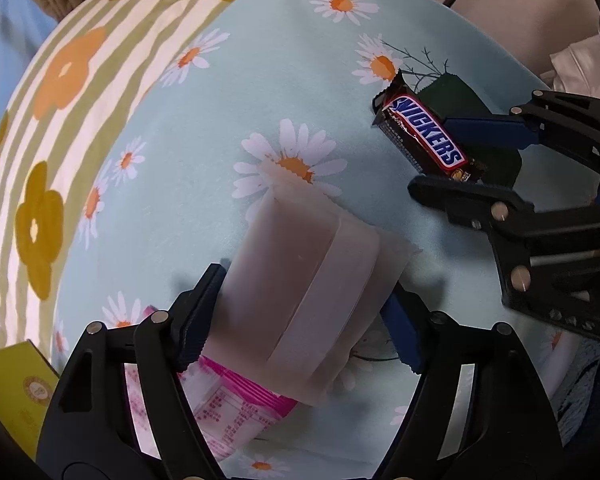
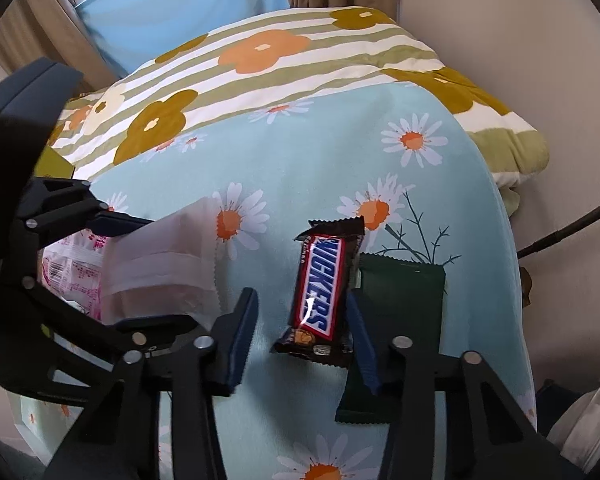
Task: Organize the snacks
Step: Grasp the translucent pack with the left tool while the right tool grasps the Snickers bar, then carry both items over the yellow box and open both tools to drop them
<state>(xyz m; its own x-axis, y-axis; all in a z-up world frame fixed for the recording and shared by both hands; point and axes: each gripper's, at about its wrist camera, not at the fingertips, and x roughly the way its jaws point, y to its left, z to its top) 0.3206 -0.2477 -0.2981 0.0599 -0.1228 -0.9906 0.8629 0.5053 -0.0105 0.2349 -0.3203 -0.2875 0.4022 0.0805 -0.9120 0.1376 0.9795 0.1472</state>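
I am gripping the translucent packet (image 1: 312, 300) with the left gripper (image 1: 300, 312); the right gripper (image 2: 300, 340), half-closed, is straddling the Snickers bar (image 2: 320, 292) mid-bedspread (image 2: 320, 160); I'm centring before squeezing.

Left wrist: straight down, close over light-blue daisy-print bedsheet (image 1: 180, 184). Right wrist: steeply downward, toward striped floral quilt (image 2: 284, 64). Shared: brown Snickers bar (image 1: 428, 136).
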